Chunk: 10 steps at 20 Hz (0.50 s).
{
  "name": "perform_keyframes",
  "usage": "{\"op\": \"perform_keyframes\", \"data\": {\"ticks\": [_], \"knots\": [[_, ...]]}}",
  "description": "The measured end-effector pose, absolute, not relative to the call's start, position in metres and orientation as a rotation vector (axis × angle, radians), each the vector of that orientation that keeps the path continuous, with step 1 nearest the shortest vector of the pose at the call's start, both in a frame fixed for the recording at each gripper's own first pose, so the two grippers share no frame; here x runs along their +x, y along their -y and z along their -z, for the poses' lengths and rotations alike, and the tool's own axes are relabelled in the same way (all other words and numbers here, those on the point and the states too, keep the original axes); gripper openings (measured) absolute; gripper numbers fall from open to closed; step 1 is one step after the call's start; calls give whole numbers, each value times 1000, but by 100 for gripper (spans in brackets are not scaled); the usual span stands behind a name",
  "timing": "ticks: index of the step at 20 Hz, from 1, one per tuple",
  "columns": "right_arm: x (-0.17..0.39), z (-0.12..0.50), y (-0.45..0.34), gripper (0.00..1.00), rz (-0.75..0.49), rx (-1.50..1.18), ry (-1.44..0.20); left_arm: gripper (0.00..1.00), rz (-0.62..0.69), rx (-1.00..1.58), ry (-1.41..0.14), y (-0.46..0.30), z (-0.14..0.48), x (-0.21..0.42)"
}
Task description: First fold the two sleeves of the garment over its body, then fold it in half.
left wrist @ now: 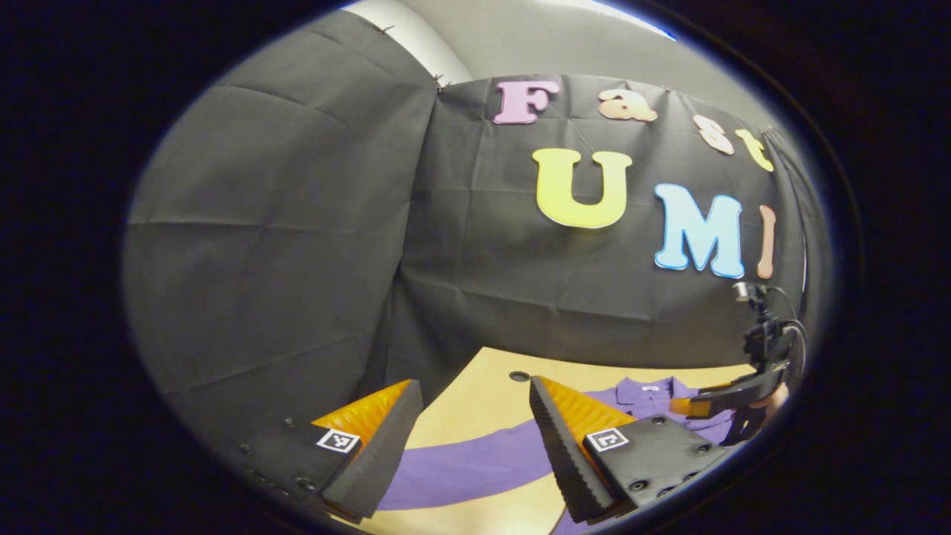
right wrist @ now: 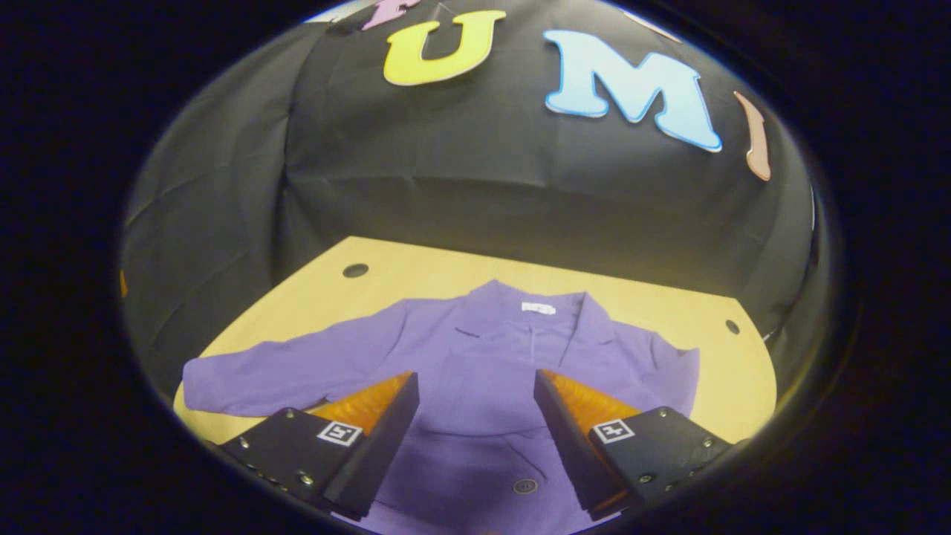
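Purple garment (right wrist: 475, 371) flat on counter (right wrist: 416, 271), collar toward booth wall, left tool (left wrist: 475, 438) fingers apart above its outstretched sleeve (left wrist: 475, 461), right tool (right wrist: 475, 423) fingers apart above its body, neither gripping.

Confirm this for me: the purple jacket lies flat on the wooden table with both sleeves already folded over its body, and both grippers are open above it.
Not quite. The sleeves aren't folded yet: in the right gripper view the purple jacket lies flat on the wooden table with one sleeve stretched out to the side. Both the left gripper and the right gripper are open above it.
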State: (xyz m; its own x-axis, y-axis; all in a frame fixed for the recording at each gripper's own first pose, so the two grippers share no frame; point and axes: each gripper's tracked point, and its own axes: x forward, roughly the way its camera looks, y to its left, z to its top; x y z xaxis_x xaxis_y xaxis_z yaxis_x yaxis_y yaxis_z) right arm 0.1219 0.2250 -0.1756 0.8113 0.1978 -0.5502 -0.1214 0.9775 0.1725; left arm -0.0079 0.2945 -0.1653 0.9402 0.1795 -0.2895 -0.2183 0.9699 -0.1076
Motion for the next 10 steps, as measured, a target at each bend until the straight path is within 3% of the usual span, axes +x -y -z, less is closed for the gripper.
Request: {"op": "perform_keyframes", "data": {"ticks": [2,5,10], "knots": [[111,147,-210,96,-165,119,-532,92,-233,-131,-292,-295,172,-6],[94,107,-190,96,-158,129,-442,95,-276,-145,-317,-295,189,-9],[62,73,-158,96,-148,141,-381,92,-371,-196,-408,-305,235,-25]]}}
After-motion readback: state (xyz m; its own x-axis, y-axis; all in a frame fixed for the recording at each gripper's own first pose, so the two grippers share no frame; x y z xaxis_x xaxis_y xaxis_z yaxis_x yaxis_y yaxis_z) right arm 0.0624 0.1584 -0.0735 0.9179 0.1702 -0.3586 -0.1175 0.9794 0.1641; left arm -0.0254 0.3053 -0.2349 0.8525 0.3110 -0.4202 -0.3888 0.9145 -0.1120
